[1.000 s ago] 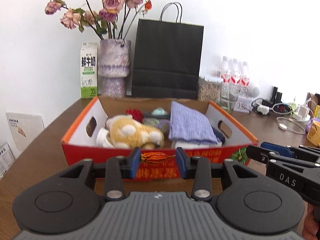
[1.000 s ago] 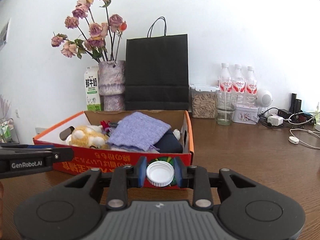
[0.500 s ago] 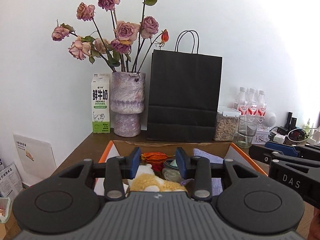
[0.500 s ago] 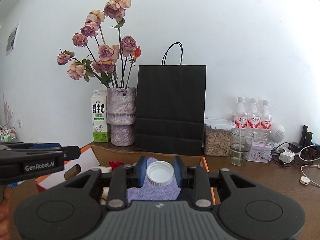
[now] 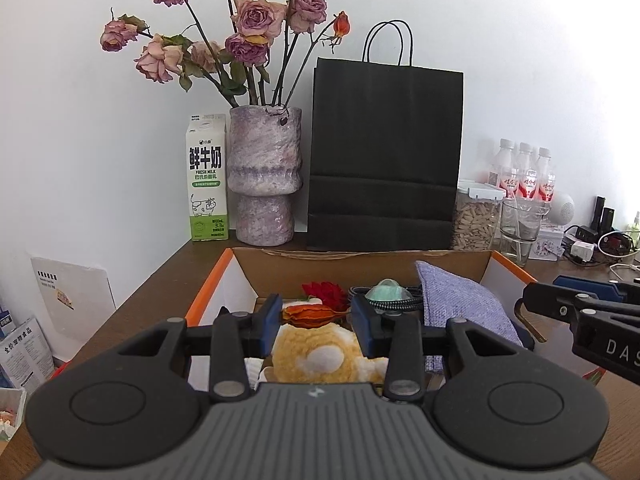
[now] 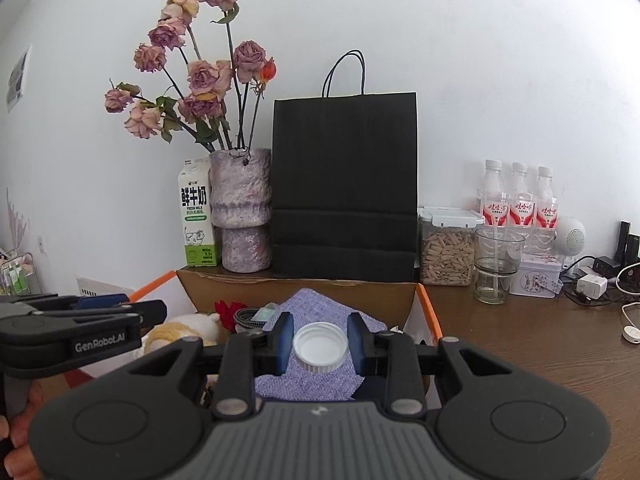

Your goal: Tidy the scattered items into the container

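White wall behind a brown wooden table [image 6: 520, 344]; black paper bag [image 5: 386, 152], vase [image 5: 265, 176] of dried roses and milk carton [image 5: 207, 178] line the back edge; open cardboard box [image 5: 208, 300] with orange rim sits in front. Left gripper [image 5: 316, 314] is clamped on a small orange dried flower [image 5: 311, 314], held over the box above a yellow plush toy [image 5: 320, 354]; right gripper [image 6: 320, 340] is clamped on a white bottle cap [image 6: 320, 346], held over a purple knit cloth [image 6: 316, 384] in the box. Only the left view shows the flower and the teal thing [image 5: 386, 288] on a coiled cord clearly; only the right view shows the cap, plus a hand [image 6: 16, 436] at the bottom left edge. Box front wall is hidden by both gripper bodies; plush is partly covered in both views; what lies under the cloth can't be made out; chargers and cables at far right are cut off by the left view's edge.
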A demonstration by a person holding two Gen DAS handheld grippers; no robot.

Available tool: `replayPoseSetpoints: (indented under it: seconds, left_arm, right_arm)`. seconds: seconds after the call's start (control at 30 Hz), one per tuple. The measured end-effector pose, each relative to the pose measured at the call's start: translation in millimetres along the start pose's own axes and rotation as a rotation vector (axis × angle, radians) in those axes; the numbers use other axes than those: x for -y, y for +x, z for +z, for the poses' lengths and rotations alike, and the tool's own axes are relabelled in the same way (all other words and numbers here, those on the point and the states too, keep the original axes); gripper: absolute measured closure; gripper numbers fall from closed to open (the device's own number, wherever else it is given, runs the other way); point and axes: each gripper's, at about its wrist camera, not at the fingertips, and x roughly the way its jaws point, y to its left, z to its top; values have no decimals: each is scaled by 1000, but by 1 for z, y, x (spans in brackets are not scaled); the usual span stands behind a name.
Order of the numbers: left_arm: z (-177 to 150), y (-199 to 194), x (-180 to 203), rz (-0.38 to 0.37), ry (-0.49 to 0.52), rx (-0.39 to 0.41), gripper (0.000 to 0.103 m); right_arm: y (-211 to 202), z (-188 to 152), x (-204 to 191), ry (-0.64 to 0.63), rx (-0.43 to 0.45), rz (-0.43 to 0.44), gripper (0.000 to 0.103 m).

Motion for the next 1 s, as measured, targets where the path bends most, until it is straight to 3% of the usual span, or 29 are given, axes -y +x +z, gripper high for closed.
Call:
replayPoseSetpoints:
  seconds: [0.1,0.13,0.17,0.2,0.23,0.37,0.8,1.0]
  left_arm:
    - [-1,-1,-1,19,-8,2,61]
    - [-1,-2,-2,28,-9,5,45]
    - [-1,-3,-2,44,-12,8,18]
    - [-1,-5,-3,57,-18,18,7]
    - [0,-8,-5,60,-25,38,0]
    - [3,-20,-11,61,-55,68,0]
    - [-2,-28,-6,72,-38,75,0]
    - [2,-51,-4,70,-40,92,0]
  right_arm:
    - [0,-2,-1,-7,-5,-2,75]
    - [0,-3,-1,-7,-5,-2,74]
    - [0,-3,-1,-6,-3,1,56]
    - [-1,-4,-1,-4,0,2,18]
    - [-2,-3,-1,-1,7,5,1]
    - [-13,-4,-7,-29,44,11,0]
    - [-23,-6,-7,-14,14,-11,0]
    - [-39,-1,-6,-6,21,-25,0]
